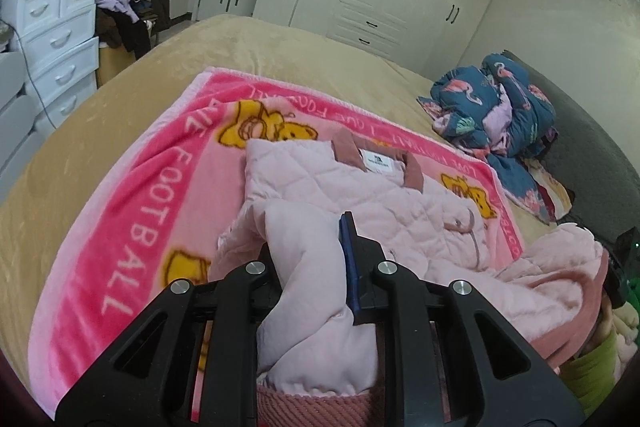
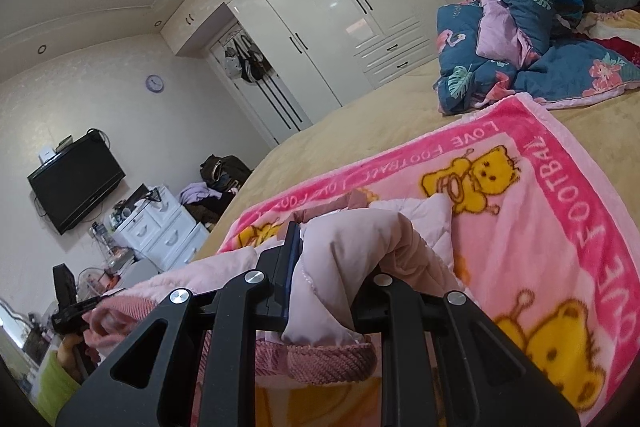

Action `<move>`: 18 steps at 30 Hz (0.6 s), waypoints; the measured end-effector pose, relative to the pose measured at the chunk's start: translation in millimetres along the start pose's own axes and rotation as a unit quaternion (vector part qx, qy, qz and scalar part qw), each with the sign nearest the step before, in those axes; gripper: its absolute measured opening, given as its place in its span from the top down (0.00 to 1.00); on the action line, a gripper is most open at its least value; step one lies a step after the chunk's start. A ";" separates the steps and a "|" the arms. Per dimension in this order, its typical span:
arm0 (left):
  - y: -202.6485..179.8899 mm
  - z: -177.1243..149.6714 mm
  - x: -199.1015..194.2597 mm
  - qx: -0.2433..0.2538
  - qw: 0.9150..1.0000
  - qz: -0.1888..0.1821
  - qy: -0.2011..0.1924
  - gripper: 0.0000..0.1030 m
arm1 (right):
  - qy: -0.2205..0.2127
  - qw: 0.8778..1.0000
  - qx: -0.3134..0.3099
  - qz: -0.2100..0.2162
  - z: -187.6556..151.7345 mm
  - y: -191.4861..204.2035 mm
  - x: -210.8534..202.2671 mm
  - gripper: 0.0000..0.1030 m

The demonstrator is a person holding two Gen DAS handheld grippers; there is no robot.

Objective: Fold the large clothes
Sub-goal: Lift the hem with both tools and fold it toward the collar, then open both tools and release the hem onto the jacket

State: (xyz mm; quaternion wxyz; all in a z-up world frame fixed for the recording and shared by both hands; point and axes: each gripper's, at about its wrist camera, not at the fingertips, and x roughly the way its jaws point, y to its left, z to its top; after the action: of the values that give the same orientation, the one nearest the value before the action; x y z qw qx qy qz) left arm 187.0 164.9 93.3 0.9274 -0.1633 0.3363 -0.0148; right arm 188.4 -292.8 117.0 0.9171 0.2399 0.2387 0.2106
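Left wrist: jacket [image 1: 320, 267] between claw [image 1: 308, 247] fingers

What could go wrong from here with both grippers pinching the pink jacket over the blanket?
1. The left gripper and right gripper each pinch a thick bunch of the jacket; the puffy fabric could slip out mid-fold.
2. The collar end lies flat while the near part is bunched, so the fold may land crooked.
3. Dragging the jacket could wrinkle the blanket beneath it.
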 end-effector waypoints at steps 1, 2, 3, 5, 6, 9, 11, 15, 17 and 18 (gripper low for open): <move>1.0 4.2 4.0 0.003 1.000 0.004 -0.003 0.87 | -0.001 1.000 0.000 -0.002 1.7 -0.5 3.6 0.83; 1.4 6.5 6.2 0.005 1.000 0.006 -0.005 0.87 | -0.002 1.000 0.001 -0.005 4.0 -1.8 8.8 0.83; 1.5 10.2 10.2 0.011 1.000 0.010 -0.008 0.87 | -0.004 1.000 0.002 -0.009 6.7 -3.1 16.0 0.83; 2.5 13.6 16.6 0.014 1.000 0.014 -0.010 0.86 | -0.006 1.000 0.001 -0.017 10.3 -4.8 26.6 0.83; 3.9 16.1 20.6 0.013 1.000 0.015 -0.011 0.86 | -0.006 1.000 0.001 -0.022 12.6 -6.5 34.9 0.83; 6.9 24.0 37.0 0.016 1.000 0.023 -0.013 0.85 | -0.002 0.999 0.003 -0.034 17.9 -11.7 55.4 0.83; 8.5 26.4 45.6 0.018 0.999 0.027 -0.015 0.85 | 0.000 0.999 0.002 -0.046 20.9 -16.2 69.0 0.83; 18.0 28.0 66.3 0.007 0.999 0.028 -0.021 0.82 | 0.008 0.998 0.009 -0.067 24.7 -28.0 95.1 0.83; 21.2 27.7 76.3 0.005 0.999 0.030 -0.022 0.82 | 0.015 0.997 0.013 -0.077 25.2 -35.0 109.5 0.83; 22.1 27.0 81.4 0.005 0.999 0.032 -0.023 0.81 | 0.020 0.996 0.012 -0.084 25.2 -38.2 118.0 0.83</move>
State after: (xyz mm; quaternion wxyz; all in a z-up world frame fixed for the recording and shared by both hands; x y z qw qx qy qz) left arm 265.0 182.5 55.4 0.9357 -0.1485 0.3194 0.0172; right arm 306.4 -272.7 76.1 0.9235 0.2261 0.2790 0.1349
